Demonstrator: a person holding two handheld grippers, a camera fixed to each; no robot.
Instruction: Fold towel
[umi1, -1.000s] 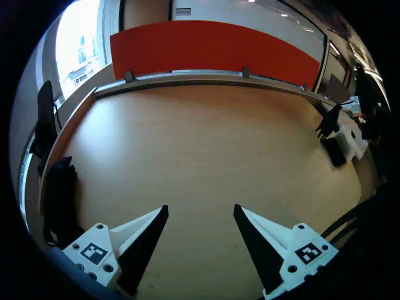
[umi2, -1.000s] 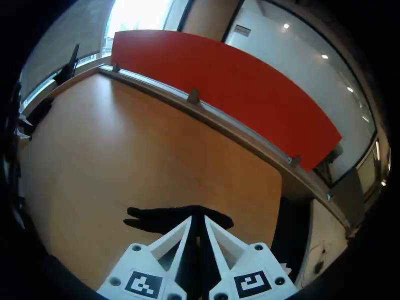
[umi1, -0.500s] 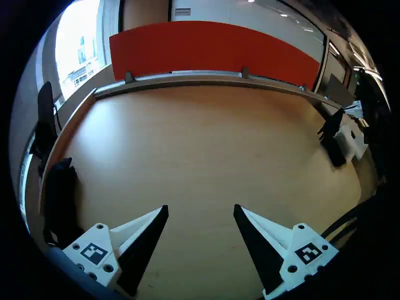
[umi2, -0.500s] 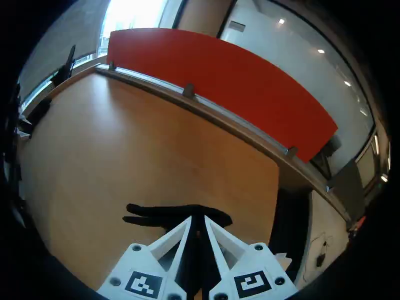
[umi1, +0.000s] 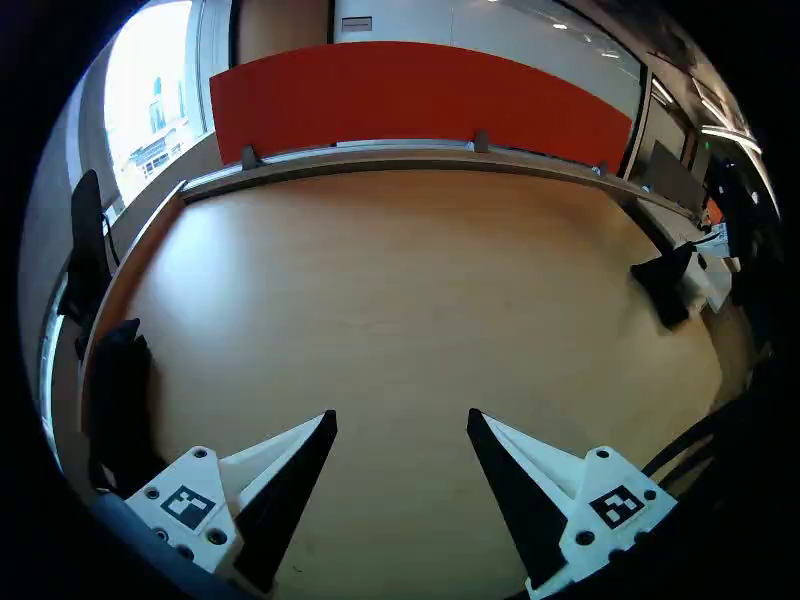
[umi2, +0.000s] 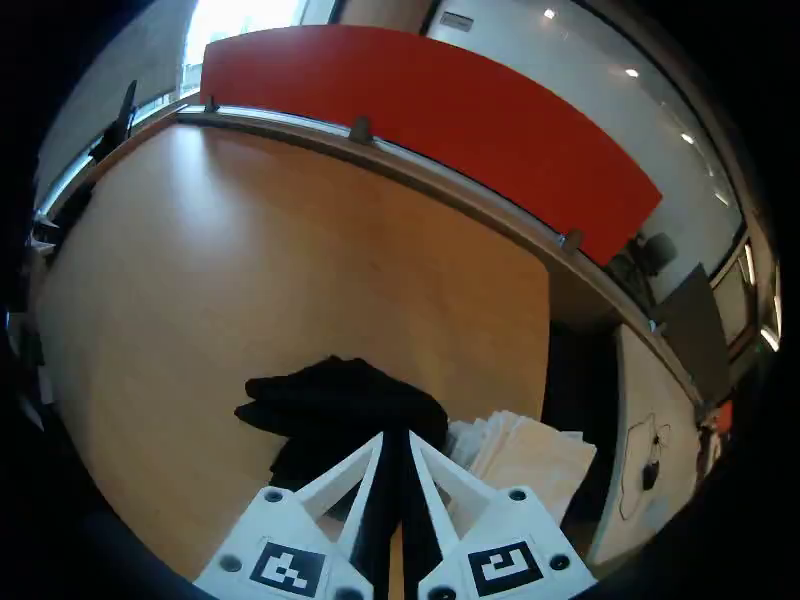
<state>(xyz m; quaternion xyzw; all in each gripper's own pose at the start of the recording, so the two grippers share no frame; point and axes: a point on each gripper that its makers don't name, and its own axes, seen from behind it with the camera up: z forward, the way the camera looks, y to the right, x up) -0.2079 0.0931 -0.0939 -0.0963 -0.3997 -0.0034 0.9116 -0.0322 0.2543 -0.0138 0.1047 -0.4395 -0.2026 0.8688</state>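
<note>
A black towel (umi2: 335, 405) lies bunched on the wooden table (umi2: 250, 260) just ahead of my right gripper (umi2: 395, 442). Its fingers are shut on the towel's near edge, with black cloth showing in the narrow gap between them. In the left gripper view the same towel (umi1: 662, 285) appears as a small dark heap at the table's far right edge. My left gripper (umi1: 400, 420) hovers low over bare wood near the table's front, open wide with nothing between its fingers.
A stack of pale folded cloths (umi2: 525, 455) sits right of the towel near the table edge. A red divider panel (umi1: 420, 95) runs along the table's far side. A dark chair (umi1: 115, 400) stands past the left edge. Bare wood (umi1: 400, 280) spans the middle.
The right gripper has tipped downward with the towel, which now shows as a bigger bunched heap on the table; the pale stack has come into view. The left gripper has barely moved.
</note>
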